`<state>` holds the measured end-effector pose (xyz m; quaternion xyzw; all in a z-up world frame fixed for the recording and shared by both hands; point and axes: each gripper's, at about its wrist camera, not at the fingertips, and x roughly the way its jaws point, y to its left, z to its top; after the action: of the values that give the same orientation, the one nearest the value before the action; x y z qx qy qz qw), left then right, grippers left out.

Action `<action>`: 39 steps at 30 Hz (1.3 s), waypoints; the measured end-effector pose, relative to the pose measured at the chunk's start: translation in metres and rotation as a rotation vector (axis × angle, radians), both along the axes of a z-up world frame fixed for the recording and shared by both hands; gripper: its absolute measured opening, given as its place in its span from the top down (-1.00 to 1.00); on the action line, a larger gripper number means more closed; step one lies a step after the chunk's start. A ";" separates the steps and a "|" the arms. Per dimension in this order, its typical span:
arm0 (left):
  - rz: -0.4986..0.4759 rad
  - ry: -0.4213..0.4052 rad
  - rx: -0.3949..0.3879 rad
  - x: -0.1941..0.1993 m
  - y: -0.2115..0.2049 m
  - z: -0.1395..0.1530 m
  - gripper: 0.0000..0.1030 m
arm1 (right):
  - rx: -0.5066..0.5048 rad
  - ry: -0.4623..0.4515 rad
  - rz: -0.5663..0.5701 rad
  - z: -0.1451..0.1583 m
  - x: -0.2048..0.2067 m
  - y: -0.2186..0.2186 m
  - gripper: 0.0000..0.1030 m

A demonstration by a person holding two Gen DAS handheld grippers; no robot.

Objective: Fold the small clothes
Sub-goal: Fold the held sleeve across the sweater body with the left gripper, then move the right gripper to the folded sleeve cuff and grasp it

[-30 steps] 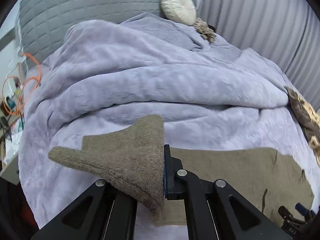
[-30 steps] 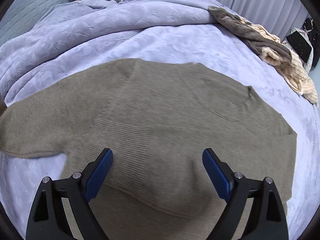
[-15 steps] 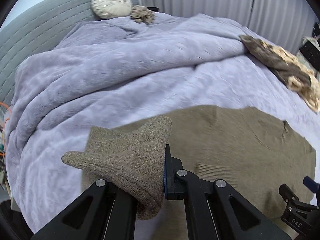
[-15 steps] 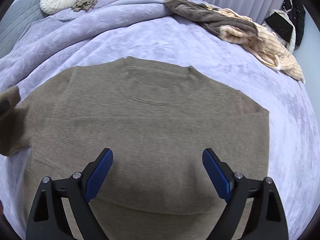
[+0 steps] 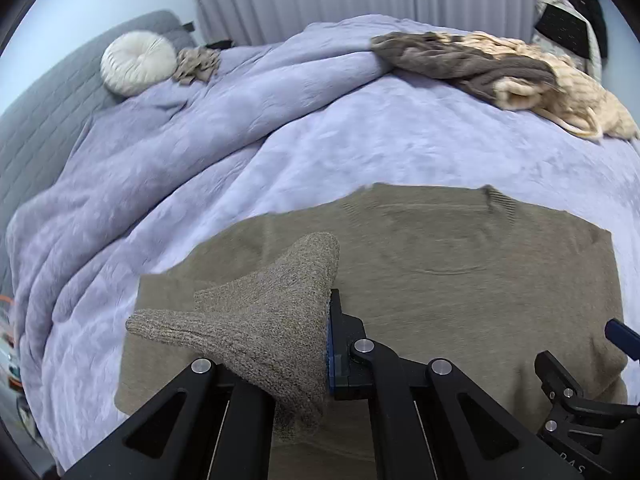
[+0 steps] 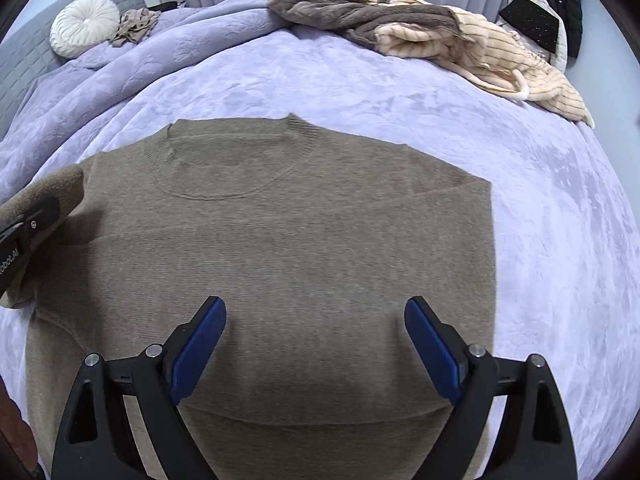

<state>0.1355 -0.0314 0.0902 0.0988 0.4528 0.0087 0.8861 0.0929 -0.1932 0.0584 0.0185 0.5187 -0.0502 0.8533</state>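
A brown knit sweater (image 6: pixel 304 240) lies flat on the lilac bedspread, collar at the far side; it also shows in the left wrist view (image 5: pixel 460 264). My left gripper (image 5: pixel 316 344) is shut on the sweater's left sleeve (image 5: pixel 256 328) and holds it lifted over the sweater's body. The sleeve drapes over the left finger and hides it. In the right wrist view the left gripper (image 6: pixel 28 232) with the sleeve shows at the left edge. My right gripper (image 6: pixel 316 344) is open and empty above the sweater's lower body, and its tip shows in the left wrist view (image 5: pixel 620 336).
A pile of brown and cream clothes (image 6: pixel 432 36) lies at the far right of the bed. A round white cushion (image 6: pixel 84 24) and a small crumpled beige garment (image 6: pixel 134 26) sit by the grey headboard (image 5: pixel 36 120). The lilac duvet (image 5: pixel 180 128) is bunched at the left.
My left gripper has carried the sleeve to the right, from beside the sweater to over its body. The right gripper has shifted right and stayed open.
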 end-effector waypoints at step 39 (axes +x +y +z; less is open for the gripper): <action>-0.342 0.086 -0.212 -0.060 -0.065 -0.025 -0.98 | 0.025 -0.100 -0.065 0.013 -0.049 -0.091 -0.75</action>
<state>0.0760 -0.0966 0.0654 0.0809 0.4651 -0.1936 0.8600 0.0436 -0.2842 0.0709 0.0485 0.4752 -0.0705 0.8757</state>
